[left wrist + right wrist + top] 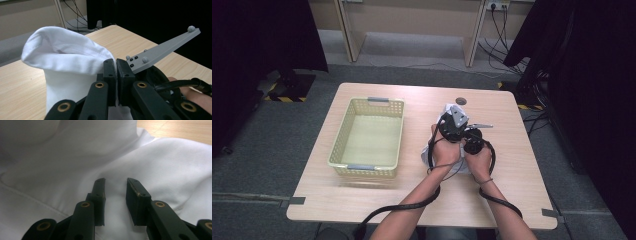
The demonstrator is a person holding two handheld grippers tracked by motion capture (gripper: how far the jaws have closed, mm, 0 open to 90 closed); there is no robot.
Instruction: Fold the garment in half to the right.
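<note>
White cloth (447,112) bunched up on the right half of the wooden table (512,165), mostly under both hands. Yellow basket (343,131) off to the left of it, well apart, with nothing inside.

Left gripper (451,131) pinched tight on a fold of the white cloth (67,62). In the left gripper view, the two black jaws pressed together, with a thin bit of fabric going in between them and the rest puffed up like a little tent to the left and above. Grey three-cornered plate (165,48) of the other gripper sticking out on the right side there.

Right gripper (473,142) just beside the left one, nearly touching. In the right gripper view, jaws part way apart, tips down against the white cloth (75,152), with cloth showing in the gap. Hard to tell whether the pads (98,192) squeeze anything yet; looks more like resting than holding.

Cloth straight ahead of and under both sets of jaws, so no reaching needed. No clear long side to it, just a crumpled lump with one seam running across at the lower left in the right gripper view. Both hands equally close. Likely next: closing the right jaws on a second fold near the first, then lifting left toward the basket.
</note>
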